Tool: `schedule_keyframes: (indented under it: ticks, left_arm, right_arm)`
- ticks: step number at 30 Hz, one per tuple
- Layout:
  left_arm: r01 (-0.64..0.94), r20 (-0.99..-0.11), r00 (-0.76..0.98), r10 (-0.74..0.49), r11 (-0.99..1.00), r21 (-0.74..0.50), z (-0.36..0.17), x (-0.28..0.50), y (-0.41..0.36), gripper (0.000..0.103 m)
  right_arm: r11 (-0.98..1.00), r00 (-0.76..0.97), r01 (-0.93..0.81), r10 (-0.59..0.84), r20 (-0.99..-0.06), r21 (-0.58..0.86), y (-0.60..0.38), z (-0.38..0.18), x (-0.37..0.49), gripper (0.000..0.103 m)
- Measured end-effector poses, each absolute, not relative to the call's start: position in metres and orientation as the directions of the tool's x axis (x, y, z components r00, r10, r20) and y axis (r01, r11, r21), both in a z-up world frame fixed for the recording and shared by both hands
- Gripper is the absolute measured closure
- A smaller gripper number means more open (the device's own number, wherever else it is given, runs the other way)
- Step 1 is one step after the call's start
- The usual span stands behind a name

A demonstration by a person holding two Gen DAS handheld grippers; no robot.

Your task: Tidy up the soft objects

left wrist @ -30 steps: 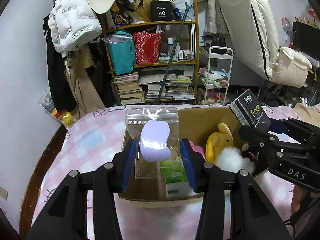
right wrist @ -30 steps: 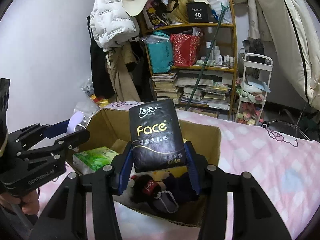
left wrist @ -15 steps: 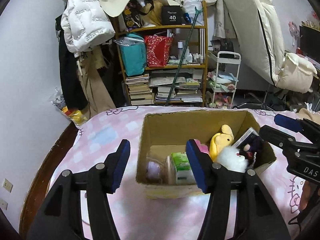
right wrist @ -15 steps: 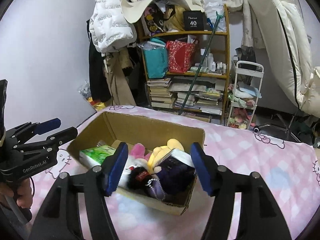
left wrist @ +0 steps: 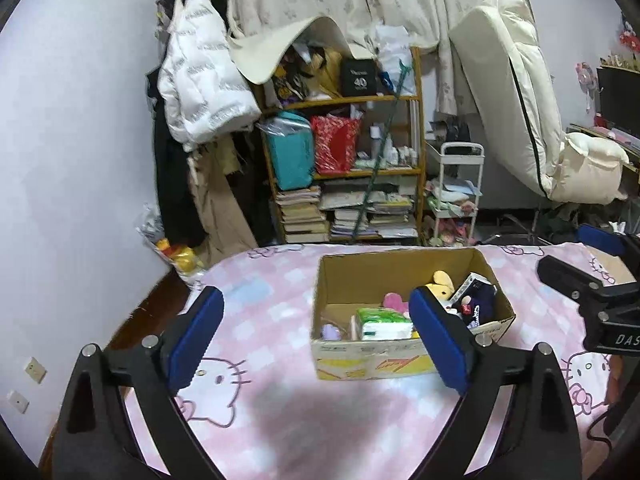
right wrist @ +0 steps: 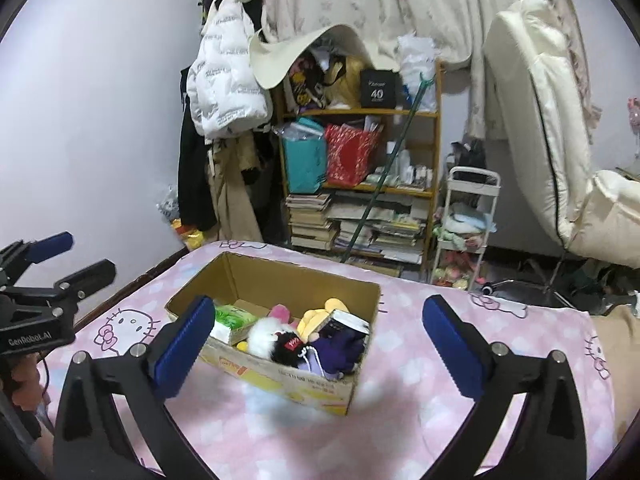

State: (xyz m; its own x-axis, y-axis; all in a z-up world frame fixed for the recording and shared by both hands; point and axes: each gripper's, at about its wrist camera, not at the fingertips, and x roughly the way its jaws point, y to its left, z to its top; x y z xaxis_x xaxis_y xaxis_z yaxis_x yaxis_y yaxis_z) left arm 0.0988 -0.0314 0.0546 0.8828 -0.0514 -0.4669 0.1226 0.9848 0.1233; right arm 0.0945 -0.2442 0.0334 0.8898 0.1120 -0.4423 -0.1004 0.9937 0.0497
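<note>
An open cardboard box [left wrist: 404, 264] [right wrist: 280, 276] stands on the pink Hello Kitty blanket [left wrist: 260, 304]. Inside lie a green tissue pack [left wrist: 382, 322] [right wrist: 232, 316], a purple puff in a clear bag [left wrist: 331, 332], a yellow plush [left wrist: 440, 284] [right wrist: 320, 314], a black tissue pack [left wrist: 470, 282] [right wrist: 348, 320], a white fluffy toy [right wrist: 262, 334] and a dark purple plush [right wrist: 340, 354]. My left gripper [left wrist: 316, 332] is open and empty, in front of the box. My right gripper [right wrist: 316, 344] is open and empty, also drawn back from the box.
A cluttered wooden bookshelf [left wrist: 352, 168] stands behind the bed, with a white jacket [left wrist: 200, 84] hung at its left and a white trolley [left wrist: 456, 192] at its right. A cream mattress [left wrist: 516, 92] leans at the right. The bed's left edge drops to dark floor [left wrist: 136, 312].
Both grippers opened and let go: the bagged purple puff and the black tissue pack now lie in the box. Both grippers pulled back and up from the box.
</note>
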Motion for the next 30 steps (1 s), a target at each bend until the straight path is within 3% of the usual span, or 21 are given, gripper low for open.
schedule_keyframes:
  ticks: [2,9,24,30]
  left_arm:
    - [0.111,-0.461,0.886,-0.054,0.989,0.098,0.058,0.086,-0.026,0.002]
    - [0.05,-0.408,0.912,-0.043,0.999,0.008,0.069,0.036,0.002,0.001]
    - [0.038,-0.36,0.933,-0.019,0.998,0.044,0.043,-0.004,0.009,0.001]
    - [0.024,-0.391,0.92,-0.008,0.999,0.036,0.031,0.005,0.01,0.001]
  right_arm:
    - [0.993,0.895,-0.101,0.119,-0.431,0.064,-0.247,0.036,0.083,0.0]
    - [0.993,0.914,-0.091,0.111,-0.39,0.069,-0.253,0.043,0.044,0.0]
    - [0.995,0.941,-0.071,0.09,-0.325,0.071,-0.261,0.033,0.007,0.0]
    - [0.995,0.935,-0.066,0.086,-0.345,0.071,-0.259,0.022,0.01,0.0]
